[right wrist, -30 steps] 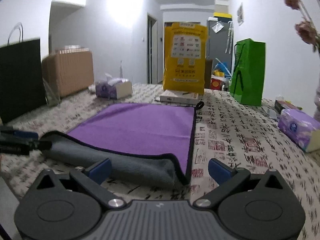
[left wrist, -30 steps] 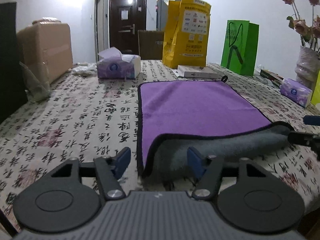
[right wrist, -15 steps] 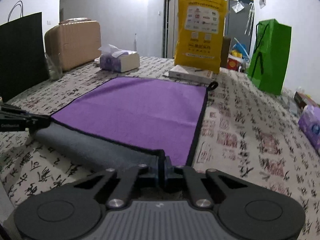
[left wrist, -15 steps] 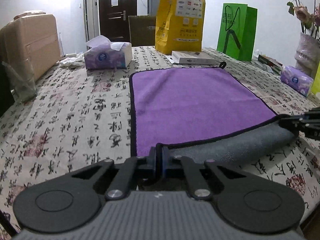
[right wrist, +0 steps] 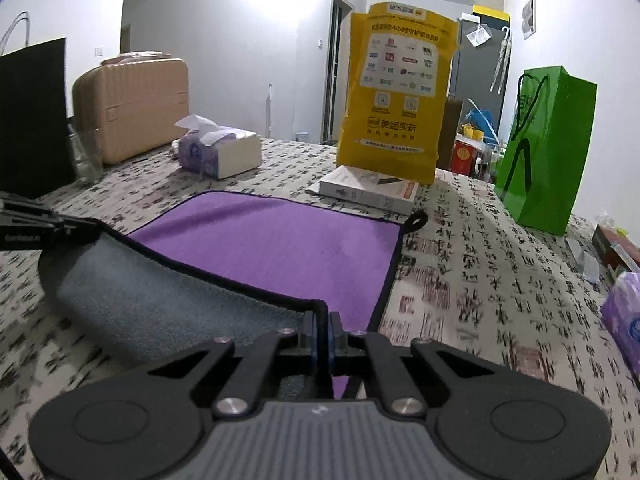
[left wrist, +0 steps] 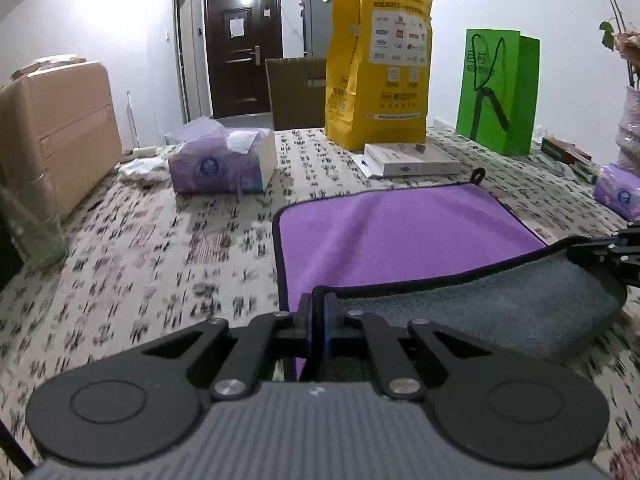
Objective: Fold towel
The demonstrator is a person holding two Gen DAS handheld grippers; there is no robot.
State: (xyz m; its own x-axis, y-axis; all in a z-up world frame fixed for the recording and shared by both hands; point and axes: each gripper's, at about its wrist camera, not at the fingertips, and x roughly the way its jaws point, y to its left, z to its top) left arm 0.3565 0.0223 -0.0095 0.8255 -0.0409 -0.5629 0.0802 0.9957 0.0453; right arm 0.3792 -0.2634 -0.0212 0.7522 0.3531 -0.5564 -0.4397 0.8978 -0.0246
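Observation:
A purple towel (left wrist: 400, 236) with a grey underside and black trim lies on the patterned tablecloth; it also shows in the right wrist view (right wrist: 280, 244). Its near edge is lifted and rolled over, grey side (left wrist: 500, 300) facing me. My left gripper (left wrist: 318, 306) is shut on the towel's near left corner. My right gripper (right wrist: 322, 320) is shut on the near right corner. Each gripper shows at the edge of the other's view, the right one (left wrist: 608, 250) and the left one (right wrist: 36, 226). A black hanging loop (right wrist: 416, 222) sits at the far right corner.
Behind the towel stand a yellow bag (left wrist: 380, 64), a white box (left wrist: 412, 160), a green bag (left wrist: 500, 88) and a tissue box (left wrist: 224, 164). A beige suitcase (left wrist: 52, 136) and a glass (right wrist: 86, 156) are at the left. Another tissue pack (left wrist: 618, 190) lies at the right.
Both grippers closed on the towel's near corners, then lifted them and carried the near edge forward over the purple side, showing more grey underside.

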